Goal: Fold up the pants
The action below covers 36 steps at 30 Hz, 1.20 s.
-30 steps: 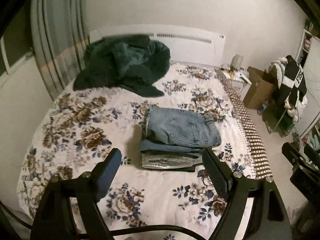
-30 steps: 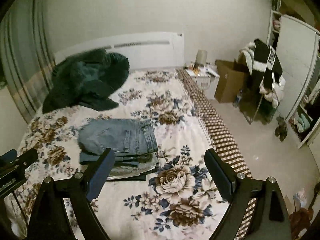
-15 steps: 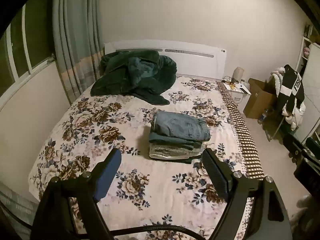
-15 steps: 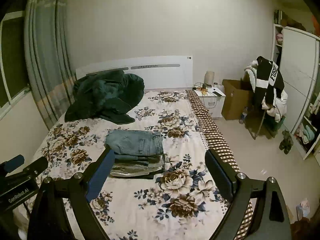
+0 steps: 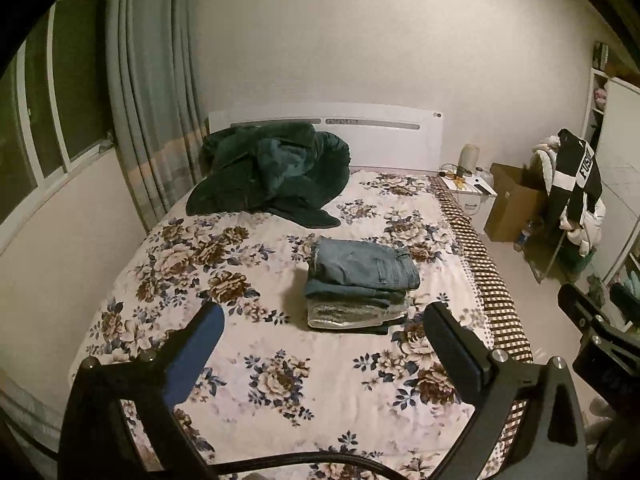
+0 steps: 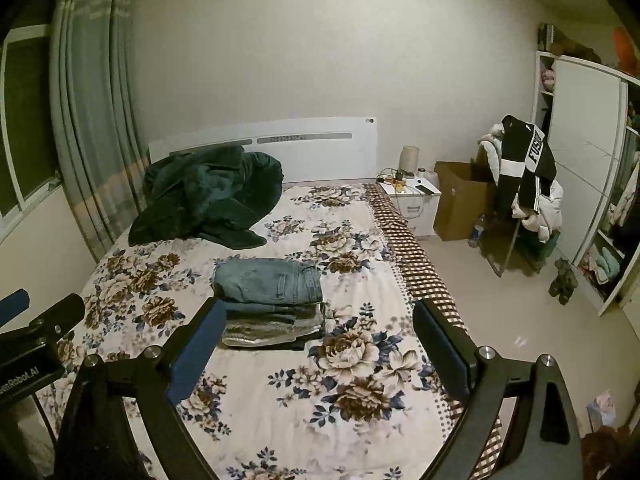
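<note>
Lying folded on top of a small stack of folded clothes [image 5: 352, 312], the light-blue denim pants [image 5: 362, 266] sit near the middle of the bed [image 5: 280, 392], w/ the waistband end toward the right side. The stack rests on a white floral bedspread. Nothing touches the pants.

Your left gripper [image 5: 322, 336] hangs above the foot of the bed, fingers spread wide apart & holding nothing; the stack shows between its blue pads [image 5: 192, 354], farther up the bed. Your right gripper [image 6: 318, 340] is likewise spread open & empty, w/ its left pad overlapping the stack's near corner in the right wrist view; contact can't be told.

Beyond the pants, a dark green blanket [image 5: 272, 174] is bunched against the white headboard [image 5: 384, 140]. Grey curtains [image 5: 152, 100] & a window are at left. Right of the bed: a white nightstand [image 6: 412, 204] w/ small items, a cardboard box [image 6: 460, 200], then a rack draped w/ a black-and-white jacket [image 6: 524, 160], & a white wardrobe [image 6: 588, 152] at the far right.
</note>
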{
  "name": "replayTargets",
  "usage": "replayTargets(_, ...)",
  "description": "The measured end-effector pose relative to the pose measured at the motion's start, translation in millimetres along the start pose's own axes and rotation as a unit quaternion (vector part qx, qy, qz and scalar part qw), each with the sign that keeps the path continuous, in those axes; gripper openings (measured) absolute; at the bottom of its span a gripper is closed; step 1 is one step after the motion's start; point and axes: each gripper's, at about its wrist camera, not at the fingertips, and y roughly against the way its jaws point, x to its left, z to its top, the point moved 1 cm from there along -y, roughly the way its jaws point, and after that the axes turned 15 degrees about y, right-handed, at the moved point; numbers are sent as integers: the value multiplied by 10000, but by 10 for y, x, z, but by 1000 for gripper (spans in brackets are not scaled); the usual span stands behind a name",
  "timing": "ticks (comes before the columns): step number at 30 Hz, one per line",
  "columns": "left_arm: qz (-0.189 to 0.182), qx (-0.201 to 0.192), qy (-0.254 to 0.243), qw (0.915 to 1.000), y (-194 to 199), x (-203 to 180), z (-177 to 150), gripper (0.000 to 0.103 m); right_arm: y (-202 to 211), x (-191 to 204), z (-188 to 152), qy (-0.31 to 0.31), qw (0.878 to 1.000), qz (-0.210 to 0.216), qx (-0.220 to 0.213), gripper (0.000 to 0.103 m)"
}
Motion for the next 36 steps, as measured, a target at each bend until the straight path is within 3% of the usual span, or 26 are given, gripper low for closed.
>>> replayTargets(36, 124, 54, 162, 9998, 240, 21, -79, 102, -22, 86, -6, 90, 9992, 386, 71, 97)
